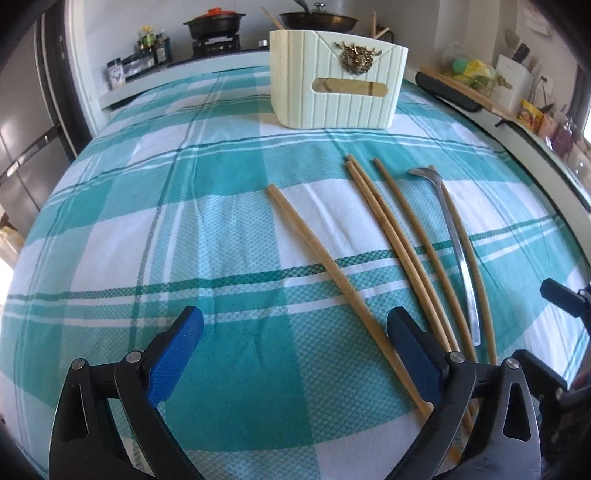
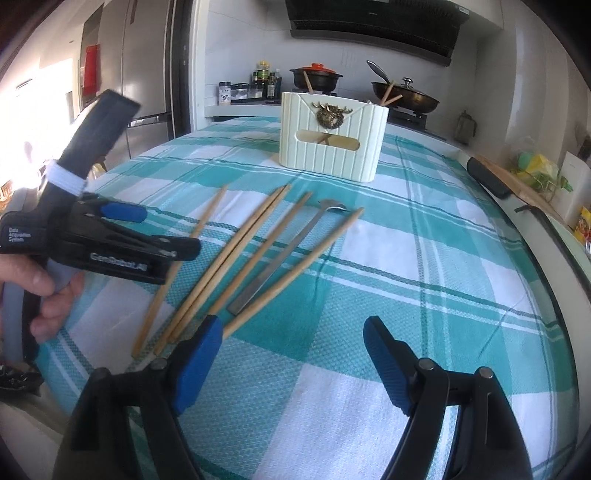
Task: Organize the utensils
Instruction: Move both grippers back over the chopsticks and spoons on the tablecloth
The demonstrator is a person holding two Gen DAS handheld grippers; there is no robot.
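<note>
Several wooden chopsticks (image 1: pixel 399 243) and a metal spoon (image 1: pixel 458 251) lie side by side on the teal checked tablecloth (image 1: pixel 184 221). A cream ribbed holder (image 1: pixel 332 81) stands at the far side, with a few chopsticks sticking out. My left gripper (image 1: pixel 295 325) is open and empty, low over the cloth, with the leftmost chopstick (image 1: pixel 332 266) running under its right finger. My right gripper (image 2: pixel 291 332) is open and empty, just right of the chopsticks (image 2: pixel 240 258) and spoon (image 2: pixel 284 254). The holder (image 2: pixel 332 140) stands beyond. The left gripper (image 2: pixel 140 225) shows at the left.
A stove with a black pot (image 1: pixel 214 22) and a pan (image 1: pixel 317 18) stands behind the table, with bottles (image 1: pixel 151 44) beside it. A cutting board (image 2: pixel 524 184) and packets lie on the counter to the right. A fridge (image 2: pixel 147 74) stands at the left.
</note>
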